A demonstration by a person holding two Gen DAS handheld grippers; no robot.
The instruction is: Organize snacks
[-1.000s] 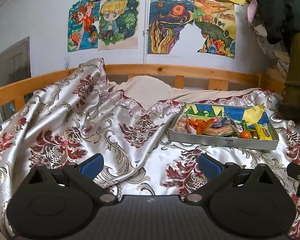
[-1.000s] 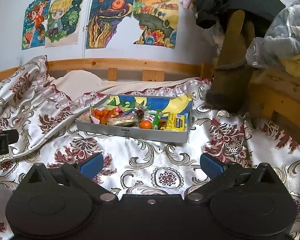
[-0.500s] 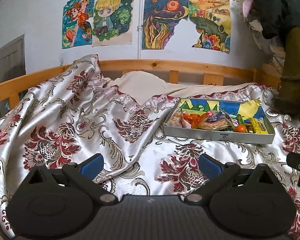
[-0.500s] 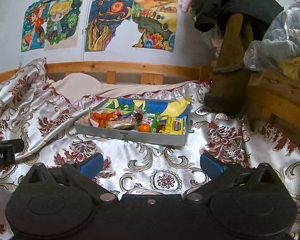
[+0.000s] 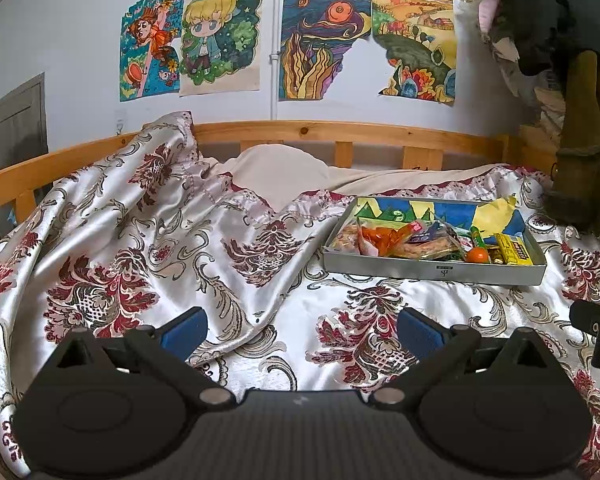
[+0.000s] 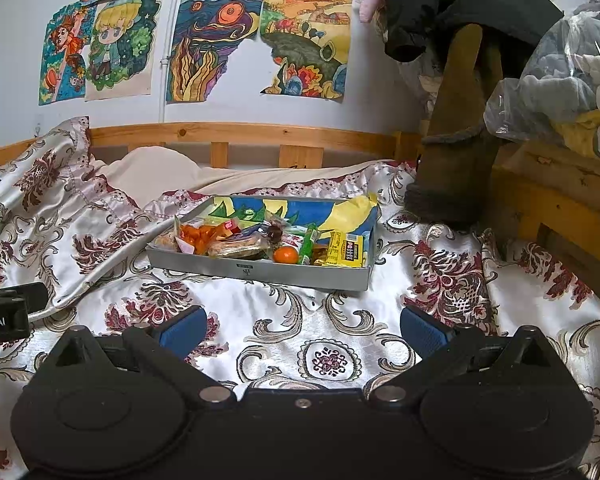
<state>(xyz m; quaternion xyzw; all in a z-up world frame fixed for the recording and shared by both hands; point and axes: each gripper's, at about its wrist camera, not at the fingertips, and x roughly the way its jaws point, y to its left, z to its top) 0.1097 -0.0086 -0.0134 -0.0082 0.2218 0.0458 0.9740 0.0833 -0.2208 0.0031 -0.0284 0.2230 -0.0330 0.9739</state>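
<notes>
Nearest each camera lay the patterned satin bedspread, rumpled into a raised fold on the left side of the bed; nothing stood between either gripper and the tray. The left gripper hovered above the cloth with its blue-padded fingers spread wide, holding nothing and touching nothing. The right gripper hung likewise, its fingers wide apart and empty. Each gripper's black body edged into the other's view (at the far right of the left camera, far left of the right).

Farther on, the grey tray sat flat on the bedspread, well apart from both grippers. It held the snacks: orange-wrapped pieces at its left end, a small orange fruit against the near wall, a green stick packet just beside it, and a yellow packet at the right end. A brown boot stood beyond the tray's right corner.

Behind ran the wooden bed rail, a pale pillow, and coloured drawings on the wall.

Compared with half a second before, the tray sat a little lower in both views, with the jaws unchanged.
</notes>
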